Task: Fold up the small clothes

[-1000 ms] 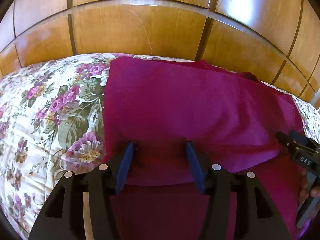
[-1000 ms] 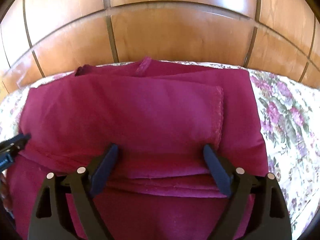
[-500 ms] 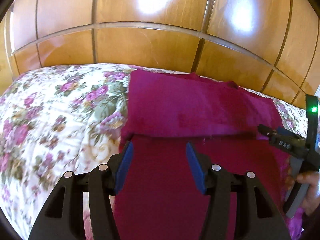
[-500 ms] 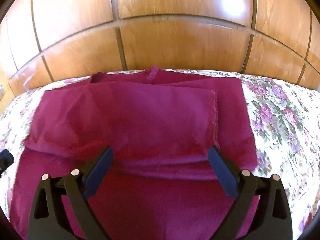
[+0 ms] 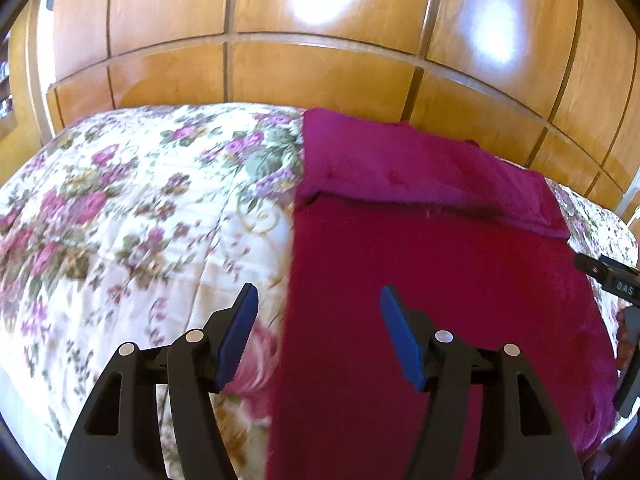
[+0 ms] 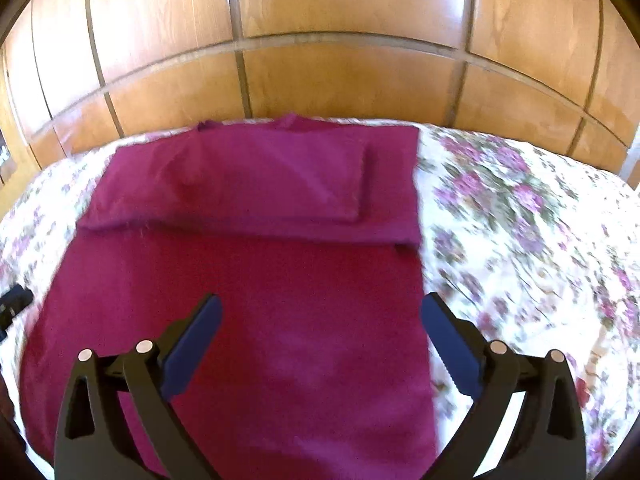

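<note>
Magenta garment (image 6: 248,320) lies flat on the floral bedspread (image 5: 132,216), its far end folded back toward the wooden panelling (image 6: 340,76). Left gripper (image 5: 316,320) and right gripper (image 6: 320,332) hover over its near part, jaws just widened, gripping nothing

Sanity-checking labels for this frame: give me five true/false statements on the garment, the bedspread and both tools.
1. The magenta garment lies on a floral bedspread. True.
2. The garment's far part is folded back over itself. True: a doubled layer lies at the far end.
3. The left tool is clamped on the garment. False: its jaws are open, nothing pinched; they have just been opening.
4. The right tool is shut. False: its jaws are wide open above the cloth and have just been opening.
5. Behind the bed is a white tiled wall. False: glossy wooden panels stand there.
</note>
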`<action>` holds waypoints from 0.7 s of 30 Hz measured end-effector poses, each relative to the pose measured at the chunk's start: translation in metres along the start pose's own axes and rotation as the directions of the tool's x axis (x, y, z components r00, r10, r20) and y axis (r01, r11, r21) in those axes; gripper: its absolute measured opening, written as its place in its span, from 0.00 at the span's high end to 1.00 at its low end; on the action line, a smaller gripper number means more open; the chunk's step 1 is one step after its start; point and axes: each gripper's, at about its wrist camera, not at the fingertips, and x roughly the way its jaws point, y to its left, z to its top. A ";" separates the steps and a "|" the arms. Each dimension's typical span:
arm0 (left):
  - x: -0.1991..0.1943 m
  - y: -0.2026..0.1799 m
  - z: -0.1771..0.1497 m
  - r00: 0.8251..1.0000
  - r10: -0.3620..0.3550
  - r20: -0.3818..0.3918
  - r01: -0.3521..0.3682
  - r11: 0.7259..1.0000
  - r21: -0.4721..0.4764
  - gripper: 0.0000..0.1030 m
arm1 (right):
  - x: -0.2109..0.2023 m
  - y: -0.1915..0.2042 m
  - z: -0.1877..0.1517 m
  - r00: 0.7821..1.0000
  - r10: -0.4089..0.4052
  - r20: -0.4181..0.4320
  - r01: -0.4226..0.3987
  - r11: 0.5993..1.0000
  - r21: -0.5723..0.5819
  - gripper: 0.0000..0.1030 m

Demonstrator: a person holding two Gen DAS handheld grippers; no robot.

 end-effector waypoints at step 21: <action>-0.034 0.031 -0.072 0.994 0.003 -0.106 -0.004 1.000 -0.008 0.37 | -0.042 -0.046 -0.107 0.974 0.156 -0.167 -0.132 0.980 0.148 0.03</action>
